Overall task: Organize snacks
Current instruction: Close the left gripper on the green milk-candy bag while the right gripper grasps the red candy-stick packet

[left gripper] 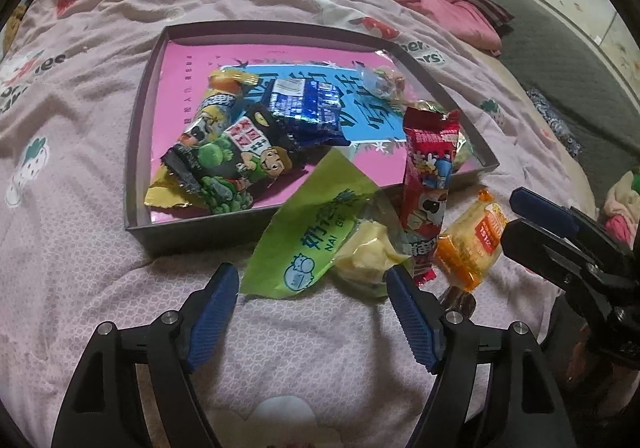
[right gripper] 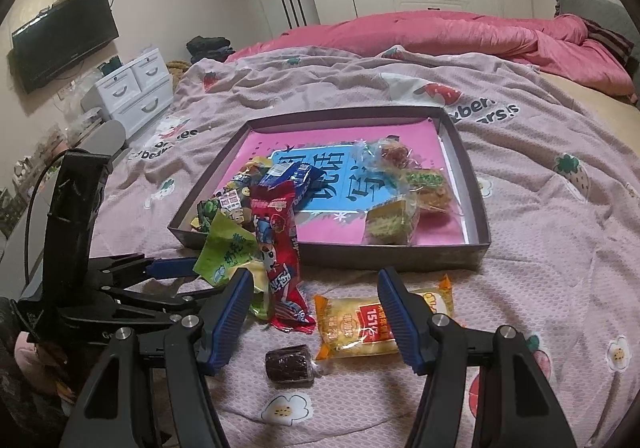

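A shallow dark box (left gripper: pixel 192 236) (right gripper: pixel 476 248) with a pink-and-blue liner lies on the bed and holds several snack packets. A green packet (left gripper: pixel 308 232) (right gripper: pixel 228 248) and a red packet (left gripper: pixel 428 184) (right gripper: pixel 280 244) lean over its near wall. An orange-yellow packet (left gripper: pixel 472 244) (right gripper: pixel 356 324) and a small dark wrapped candy (right gripper: pixel 288 364) lie on the blanket in front. My left gripper (left gripper: pixel 312 288) is open, its jaws just short of the green packet. My right gripper (right gripper: pixel 312 288) is open above the orange-yellow packet and the candy.
The pink strawberry-print blanket (left gripper: pixel 100 152) (right gripper: pixel 540 216) covers the bed. A pink quilt (right gripper: pixel 440 32) is piled at the far end. White drawers (right gripper: pixel 132 88) and a television (right gripper: pixel 64 40) stand to the left. The right gripper shows in the left wrist view (left gripper: pixel 516 216).
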Action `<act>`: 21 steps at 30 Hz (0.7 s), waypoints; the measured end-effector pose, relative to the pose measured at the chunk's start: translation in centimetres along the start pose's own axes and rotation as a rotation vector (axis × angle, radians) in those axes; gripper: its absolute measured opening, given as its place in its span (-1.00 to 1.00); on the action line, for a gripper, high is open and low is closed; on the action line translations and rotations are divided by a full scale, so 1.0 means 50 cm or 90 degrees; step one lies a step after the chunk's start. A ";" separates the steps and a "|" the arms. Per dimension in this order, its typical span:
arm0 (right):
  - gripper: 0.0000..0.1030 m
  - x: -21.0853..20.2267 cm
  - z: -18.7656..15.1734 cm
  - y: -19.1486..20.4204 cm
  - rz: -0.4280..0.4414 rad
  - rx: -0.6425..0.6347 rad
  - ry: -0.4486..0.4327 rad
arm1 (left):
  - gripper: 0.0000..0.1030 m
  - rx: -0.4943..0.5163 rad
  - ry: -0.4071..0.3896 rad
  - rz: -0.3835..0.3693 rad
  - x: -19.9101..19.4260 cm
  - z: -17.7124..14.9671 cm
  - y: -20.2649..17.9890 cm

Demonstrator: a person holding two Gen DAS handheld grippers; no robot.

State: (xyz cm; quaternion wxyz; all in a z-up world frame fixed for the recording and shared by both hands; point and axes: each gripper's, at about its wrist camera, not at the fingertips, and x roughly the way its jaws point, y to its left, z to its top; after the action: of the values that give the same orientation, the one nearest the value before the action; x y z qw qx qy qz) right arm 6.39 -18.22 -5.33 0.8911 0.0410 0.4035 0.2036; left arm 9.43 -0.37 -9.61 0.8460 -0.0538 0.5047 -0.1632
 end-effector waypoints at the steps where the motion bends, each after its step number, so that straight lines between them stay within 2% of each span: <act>1: 0.24 0.002 0.001 0.001 0.004 0.000 0.001 | 0.52 0.002 0.001 0.000 0.003 0.001 -0.002; 11: 0.22 0.060 0.010 0.013 0.058 0.005 0.035 | 0.53 0.018 -0.004 -0.001 0.020 0.008 -0.016; 21: -0.11 0.121 0.012 0.005 0.104 0.042 0.068 | 0.54 0.039 -0.007 0.002 0.023 0.005 -0.020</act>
State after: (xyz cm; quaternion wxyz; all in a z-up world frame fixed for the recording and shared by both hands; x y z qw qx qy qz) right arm 10.31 -15.53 -9.10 0.8469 0.0920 0.4523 0.2639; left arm 9.92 -1.70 -10.21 0.8502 -0.0283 0.4949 -0.1771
